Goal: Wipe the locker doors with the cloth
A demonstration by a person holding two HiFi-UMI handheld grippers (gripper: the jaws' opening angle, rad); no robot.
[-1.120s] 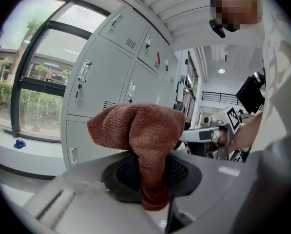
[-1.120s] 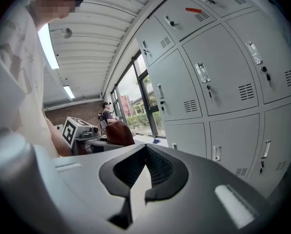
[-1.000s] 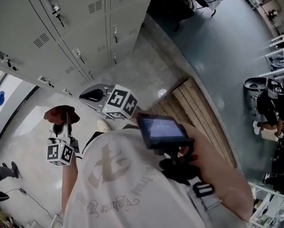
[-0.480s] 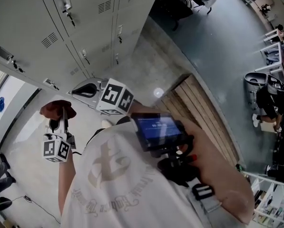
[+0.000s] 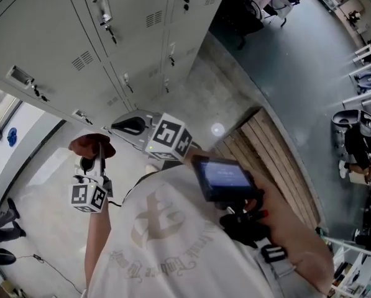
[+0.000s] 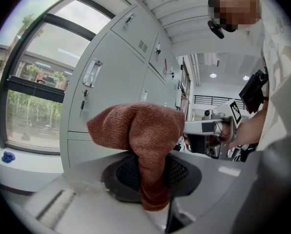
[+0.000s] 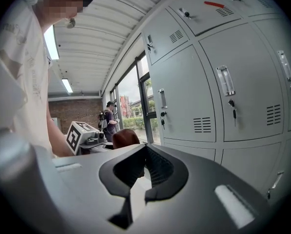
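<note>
Grey metal lockers (image 5: 79,36) line one wall; vent slots and key handles on doors. Mottled concrete strip (image 5: 197,98) at locker foot. Dark grey floor (image 5: 297,61) beyond it. Pale glossy floor (image 5: 42,191) toward window side. Wooden slat platform (image 5: 278,160) beside concrete strip. Tall dark-framed window (image 6: 33,77), greenery outside. White ribbed ceiling (image 7: 91,28) with lit tube lights (image 7: 51,43). Brick wall (image 7: 72,112) at far end.

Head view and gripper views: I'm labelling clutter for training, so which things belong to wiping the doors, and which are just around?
For the job:
cloth, pinched in the left gripper
locker doors

Just around:
right gripper, shut on nothing
wooden planks on the floor
window
person in the distance
</note>
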